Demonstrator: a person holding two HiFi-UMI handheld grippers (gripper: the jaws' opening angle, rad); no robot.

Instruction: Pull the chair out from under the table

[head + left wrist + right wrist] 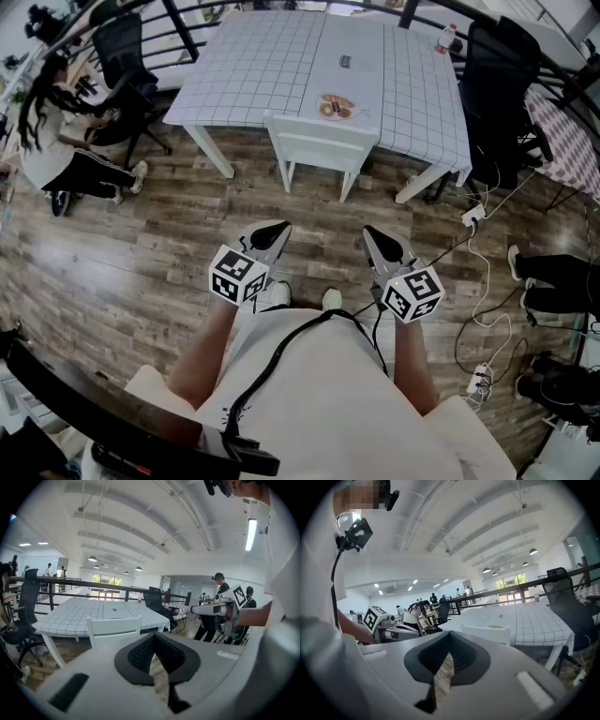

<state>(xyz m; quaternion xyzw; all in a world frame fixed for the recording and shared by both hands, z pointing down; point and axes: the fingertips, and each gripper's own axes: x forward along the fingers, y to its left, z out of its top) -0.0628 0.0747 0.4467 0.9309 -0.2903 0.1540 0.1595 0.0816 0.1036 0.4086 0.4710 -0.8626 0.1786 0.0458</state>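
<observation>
At one table (262,66), one chair (321,141)

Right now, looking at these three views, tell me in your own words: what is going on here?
A person stands on the wood floor holding a gripper in each hand. The left gripper and right gripper are both shut and empty, held well short of the white chair, which is tucked under the grid-patterned table. Nothing has hold of the chair yet. A plate sits on the table just beyond the chair's back.
</observation>
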